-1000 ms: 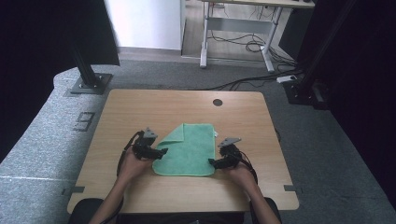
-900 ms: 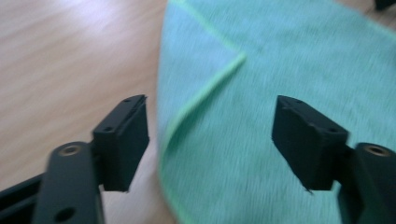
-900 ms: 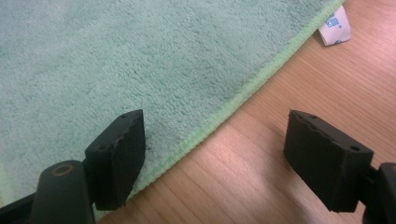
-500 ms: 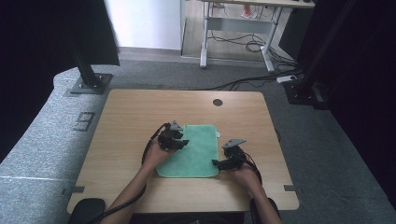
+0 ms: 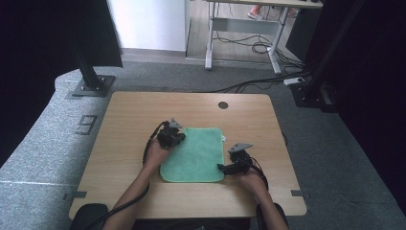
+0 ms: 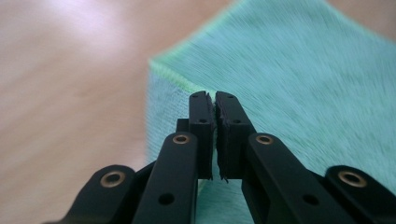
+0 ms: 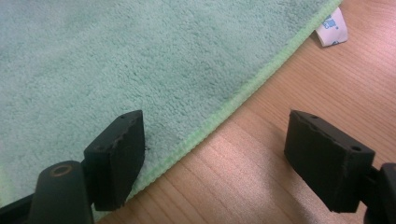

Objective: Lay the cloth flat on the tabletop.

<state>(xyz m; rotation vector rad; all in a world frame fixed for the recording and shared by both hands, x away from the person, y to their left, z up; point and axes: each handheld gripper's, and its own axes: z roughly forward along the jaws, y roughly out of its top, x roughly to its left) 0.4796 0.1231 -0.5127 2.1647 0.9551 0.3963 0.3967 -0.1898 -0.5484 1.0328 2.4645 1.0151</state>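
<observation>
The cloth (image 5: 194,155) lies on the table (image 5: 124,120) near its middle; left gripper (image 5: 171,139) at its far-left corner, right gripper (image 5: 229,167) at its near-right edge

We see a mint-green cloth (image 5: 194,154) with a fuzzy, even pile and a brighter lime-green stitched hem along its edges. At its far right corner sits a small white label (image 7: 332,26) printed with pale blue marks. The surface (image 5: 124,120) beneath is light wood, tan with fine darker grain lines, and it carries a dark round hole (image 5: 223,105) near its far edge. The left gripper (image 6: 214,100) is matte black, with brass-coloured rivets on its links; the right gripper (image 7: 233,154) has the same black jaws and one brass rivet. Each gripper wears a grey plate on top. The floor (image 5: 57,143) around is speckled grey carpet.
</observation>
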